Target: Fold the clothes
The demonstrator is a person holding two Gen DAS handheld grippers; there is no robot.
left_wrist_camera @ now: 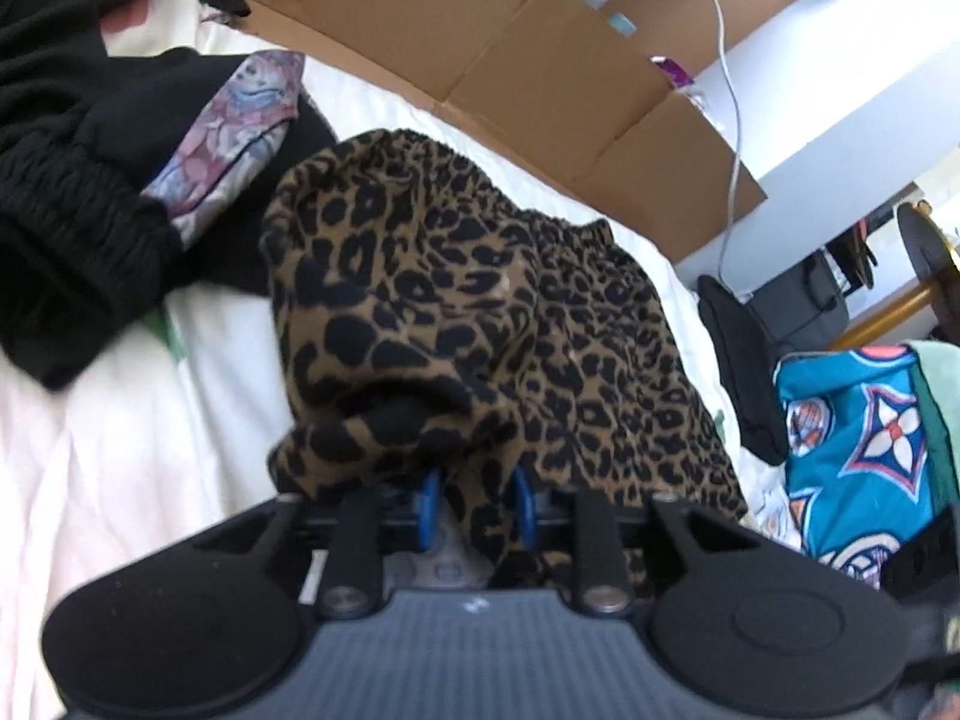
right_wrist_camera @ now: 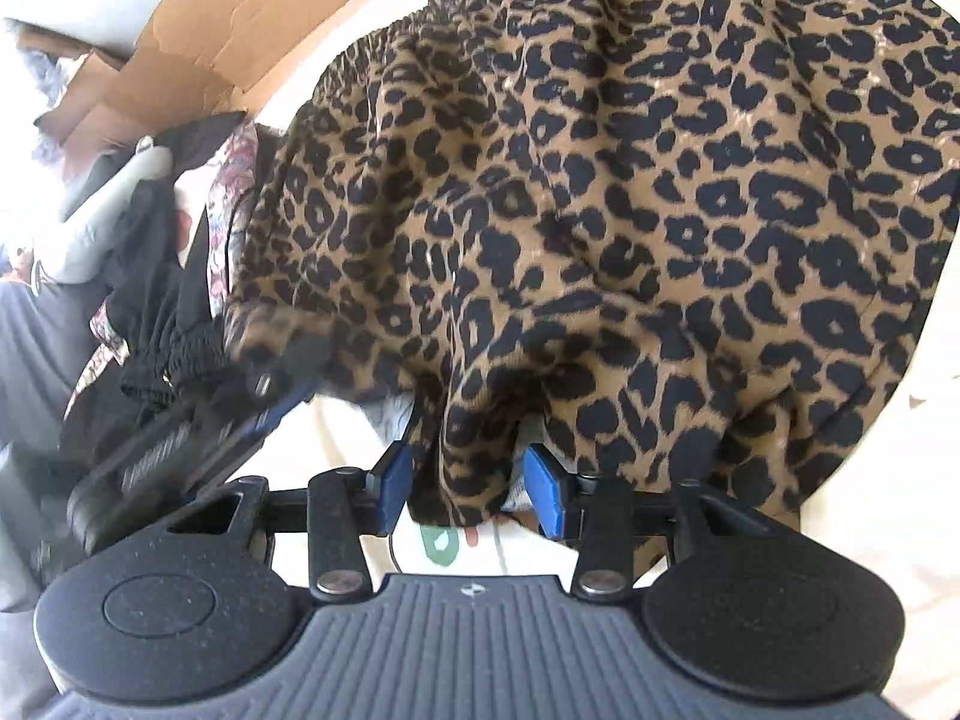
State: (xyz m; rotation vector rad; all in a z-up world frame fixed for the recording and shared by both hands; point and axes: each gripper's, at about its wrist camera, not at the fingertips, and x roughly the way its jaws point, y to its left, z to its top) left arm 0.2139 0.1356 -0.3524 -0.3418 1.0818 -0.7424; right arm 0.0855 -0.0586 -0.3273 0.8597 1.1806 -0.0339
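No brand, label or legible writing was found on any item; only a green and red printed mark showed on the white bed cover beneath the right claw, too cropped to read.

The leopard-print garment lay bunched on the bed. A fold of it draped between the blue pads of the left claw, which stood narrowly apart. Whether those pads pressed the cloth could not be told, since the fabric hid the tips.

In the right wrist view, the same garment filled most of the frame. A hanging fold passed down between the blue pads of the right claw, which stood part-way apart and appeared closed on the bunched cloth. The left claw showed blurred at the garment's left edge.

Black clothing and a floral piece lay just beside the garment. Flattened cardboard stood behind the bed, and a turquoise patterned cloth lay to the right.
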